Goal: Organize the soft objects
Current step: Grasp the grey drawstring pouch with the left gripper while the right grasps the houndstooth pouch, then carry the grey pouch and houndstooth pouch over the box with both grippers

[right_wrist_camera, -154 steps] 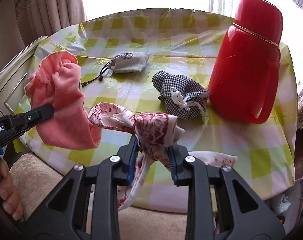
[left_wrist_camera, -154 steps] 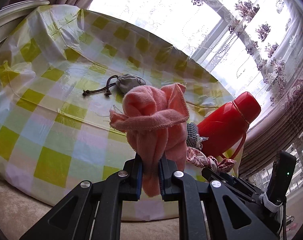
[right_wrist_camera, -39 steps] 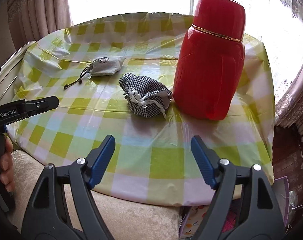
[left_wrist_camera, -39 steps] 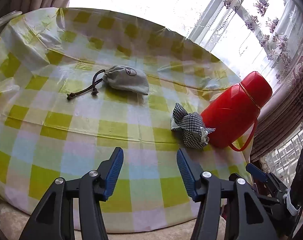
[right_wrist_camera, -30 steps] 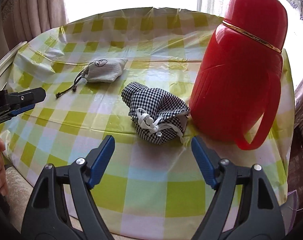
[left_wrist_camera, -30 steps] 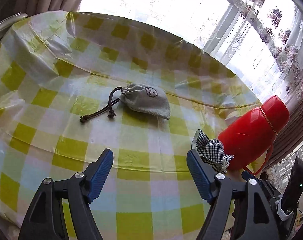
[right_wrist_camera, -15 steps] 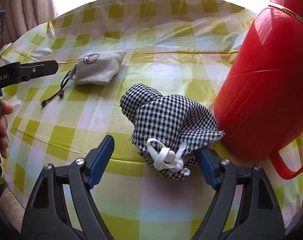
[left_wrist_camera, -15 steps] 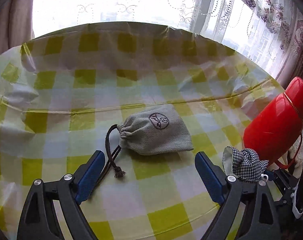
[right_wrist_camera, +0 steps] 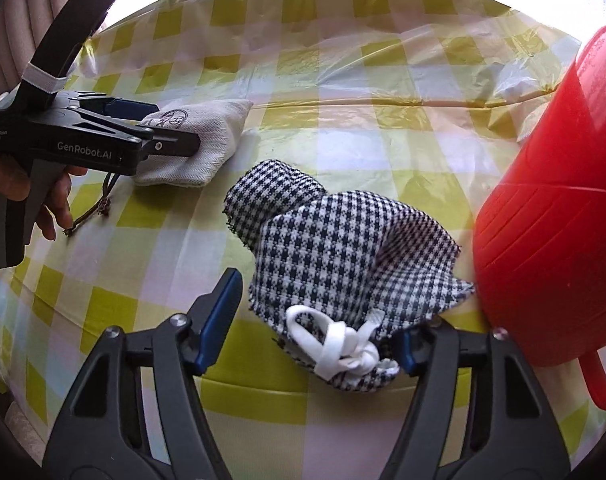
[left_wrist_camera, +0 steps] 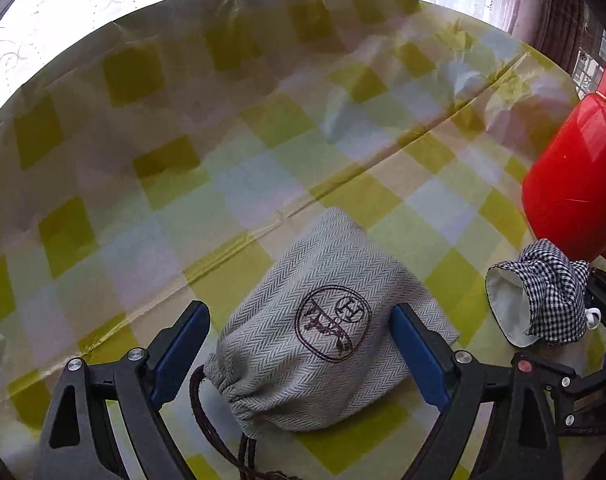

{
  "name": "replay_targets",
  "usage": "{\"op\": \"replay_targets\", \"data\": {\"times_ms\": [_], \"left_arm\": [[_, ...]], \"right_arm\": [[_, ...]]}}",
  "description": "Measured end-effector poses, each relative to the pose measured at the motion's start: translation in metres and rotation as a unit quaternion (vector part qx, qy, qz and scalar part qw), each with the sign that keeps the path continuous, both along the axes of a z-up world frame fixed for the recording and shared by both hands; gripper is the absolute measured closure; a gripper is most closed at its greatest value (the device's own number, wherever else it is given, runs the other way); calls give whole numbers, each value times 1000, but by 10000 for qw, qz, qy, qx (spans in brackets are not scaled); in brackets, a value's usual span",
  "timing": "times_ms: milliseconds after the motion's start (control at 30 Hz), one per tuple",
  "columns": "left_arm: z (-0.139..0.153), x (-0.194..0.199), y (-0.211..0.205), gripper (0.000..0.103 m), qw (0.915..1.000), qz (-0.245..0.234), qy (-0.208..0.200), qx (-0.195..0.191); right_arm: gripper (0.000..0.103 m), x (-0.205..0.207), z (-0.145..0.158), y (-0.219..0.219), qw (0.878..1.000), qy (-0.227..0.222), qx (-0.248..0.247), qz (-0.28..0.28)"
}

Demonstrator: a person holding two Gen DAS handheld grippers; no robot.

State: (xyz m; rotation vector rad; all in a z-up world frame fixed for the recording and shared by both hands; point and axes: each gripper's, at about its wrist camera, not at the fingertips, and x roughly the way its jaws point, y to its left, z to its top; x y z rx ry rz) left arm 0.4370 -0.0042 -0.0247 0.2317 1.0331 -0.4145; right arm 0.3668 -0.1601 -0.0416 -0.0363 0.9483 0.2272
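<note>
Right tool (right_wrist_camera: 315,320): jaws spread wide, straddling the knotted end of the checked pouch (right_wrist_camera: 351,252). Nothing clamped. Left blue pad clear of the fabric; right pad is at the pouch's edge, contact can't be confirmed. White cord knot (right_wrist_camera: 339,344) sits between the fingers, nearest the camera.

Landmark = red thermos (right_wrist_camera: 551,216), standing on the table (right_wrist_camera: 343,80). Checked pouch lies just left of the thermos, its right corner touching or nearly touching the thermos base.

Left tool (left_wrist_camera: 299,344): jaws also spread, one pad on each side of the grey herringbone pouch (left_wrist_camera: 323,332), not clenched. Right pad overlaps the pouch's edge in the left wrist view; left pad is apart from it. Pouch lies flat, round logo up, gathered mouth toward the camera, brown drawstring (left_wrist_camera: 223,440) trailing off below.

Grey pouch is well left of the thermos, beyond the checked pouch. In the right wrist view the person's left hand (right_wrist_camera: 23,184) grips the left tool's handle.

Checked yellow-green cloth covers the table, bright window behind.
</note>
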Motion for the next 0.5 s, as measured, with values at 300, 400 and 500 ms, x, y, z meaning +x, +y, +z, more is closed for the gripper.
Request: {"op": "replay_targets", "data": {"times_ms": [300, 400, 500], "left_arm": [[-4, -23, 0, 41, 9995, 213, 241, -63], [0, -39, 0, 45, 9991, 311, 248, -136], [2, -58, 3, 47, 9975, 463, 349, -402]], "right_arm": [[69, -2, 0, -2, 9998, -130, -127, -23], [76, -7, 0, 0, 9998, -136, -84, 77], [79, -16, 1, 0, 9998, -120, -53, 165]]}}
